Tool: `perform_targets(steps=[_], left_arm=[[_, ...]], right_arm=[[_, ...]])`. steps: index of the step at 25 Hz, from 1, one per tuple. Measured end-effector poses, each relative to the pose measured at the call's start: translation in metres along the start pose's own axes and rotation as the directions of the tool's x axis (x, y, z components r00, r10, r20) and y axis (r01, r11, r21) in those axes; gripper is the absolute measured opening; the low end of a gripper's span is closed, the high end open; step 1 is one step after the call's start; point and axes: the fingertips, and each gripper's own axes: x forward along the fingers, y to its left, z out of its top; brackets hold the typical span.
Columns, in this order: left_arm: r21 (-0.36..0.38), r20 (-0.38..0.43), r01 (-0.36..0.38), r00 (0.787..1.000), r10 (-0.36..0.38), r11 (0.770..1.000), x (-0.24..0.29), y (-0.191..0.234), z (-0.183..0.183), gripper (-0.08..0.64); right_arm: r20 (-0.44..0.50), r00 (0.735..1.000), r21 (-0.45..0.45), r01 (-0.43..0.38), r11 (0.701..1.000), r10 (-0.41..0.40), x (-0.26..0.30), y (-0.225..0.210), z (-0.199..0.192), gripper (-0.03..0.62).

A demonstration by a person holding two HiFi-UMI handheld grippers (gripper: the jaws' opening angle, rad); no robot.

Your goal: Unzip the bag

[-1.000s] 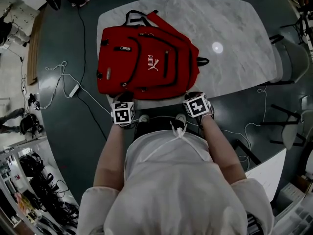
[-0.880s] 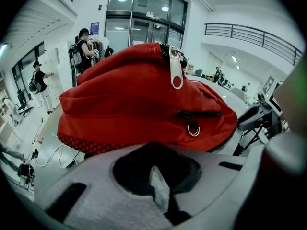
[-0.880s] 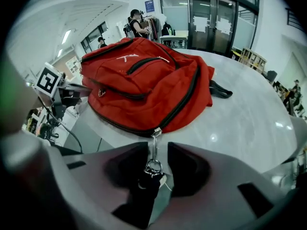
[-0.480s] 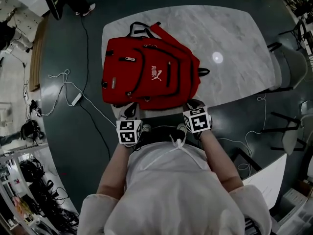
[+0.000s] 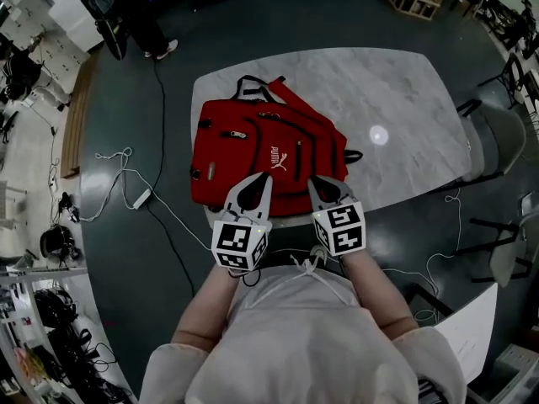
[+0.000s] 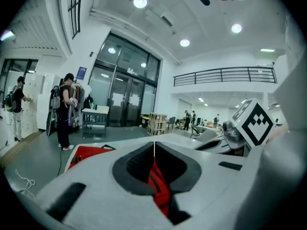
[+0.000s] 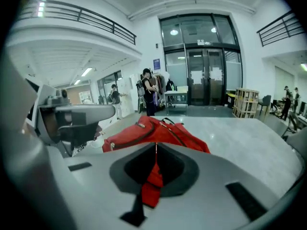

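A red backpack (image 5: 265,154) lies flat on the marble table (image 5: 404,108), front pockets up, its black handle at the far end. My left gripper (image 5: 264,176) hangs over the bag's near edge, jaws shut with nothing between them. My right gripper (image 5: 313,179) is beside it over the bag's near right corner, also shut and empty. In the left gripper view, red fabric (image 6: 159,188) shows through the gap behind the closed tips (image 6: 154,144). The right gripper view shows the backpack (image 7: 153,130) just beyond the closed tips (image 7: 156,145). No zipper pull is held.
The bag lies on the table's left half, with bare marble (image 7: 240,133) to its right. White cables (image 5: 126,175) trail on the dark floor at left. A chair (image 5: 497,133) stands at the table's right end. A person (image 5: 135,15) stands far back left.
Both grippers have moved forward from the table's near edge to over the near end of the backpack. The head camera has shifted, so the bag sits lower in the view.
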Motion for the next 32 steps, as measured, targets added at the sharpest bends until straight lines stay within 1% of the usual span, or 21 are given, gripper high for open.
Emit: perform_targets(steps=[3,5,7,10,13,17,21,26,32], left_arm=[[0.034,0.070,0.020,0.997,-0.023,0.999,0.000,-0.009,0.036,0.025],[0.070,0.117,0.025,0.993,-0.033,0.997,-0.002,-0.014,0.058,0.025],[0.107,0.159,0.026,0.986,-0.043,0.994,-0.005,-0.020,0.077,0.025],[0.112,0.202,0.045,0.977,-0.068,0.993,-0.007,-0.027,0.096,0.025],[0.105,0.223,0.050,0.972,-0.073,0.993,-0.009,-0.027,0.104,0.025],[0.101,0.229,0.040,0.971,-0.062,0.994,-0.010,-0.026,0.107,0.025],[0.082,0.231,0.028,0.972,-0.046,0.996,-0.008,-0.022,0.103,0.025],[0.064,0.214,0.043,0.975,-0.056,0.997,-0.003,-0.022,0.097,0.025],[0.061,0.197,0.052,0.978,-0.063,0.997,0.002,-0.020,0.094,0.025]], right_arm=[[0.114,0.993,-0.018,0.020,1.000,-0.018,-0.013,0.002,0.035,0.029],[0.189,0.981,-0.033,0.046,0.998,-0.039,-0.024,0.003,0.056,0.028],[0.244,0.969,-0.042,0.059,0.997,-0.047,-0.033,0.006,0.073,0.028],[0.298,0.954,-0.043,0.054,0.998,-0.039,-0.041,0.009,0.091,0.028],[0.343,0.939,-0.051,0.048,0.998,-0.028,-0.047,0.014,0.103,0.026],[0.363,0.931,-0.067,0.053,0.996,-0.025,-0.054,0.017,0.110,0.026],[0.353,0.935,-0.064,0.056,0.996,-0.030,-0.051,0.018,0.108,0.026],[0.338,0.940,-0.046,0.060,0.997,-0.041,-0.048,0.015,0.104,0.026],[0.324,0.945,-0.027,0.055,0.998,-0.044,-0.041,0.012,0.102,0.026]])
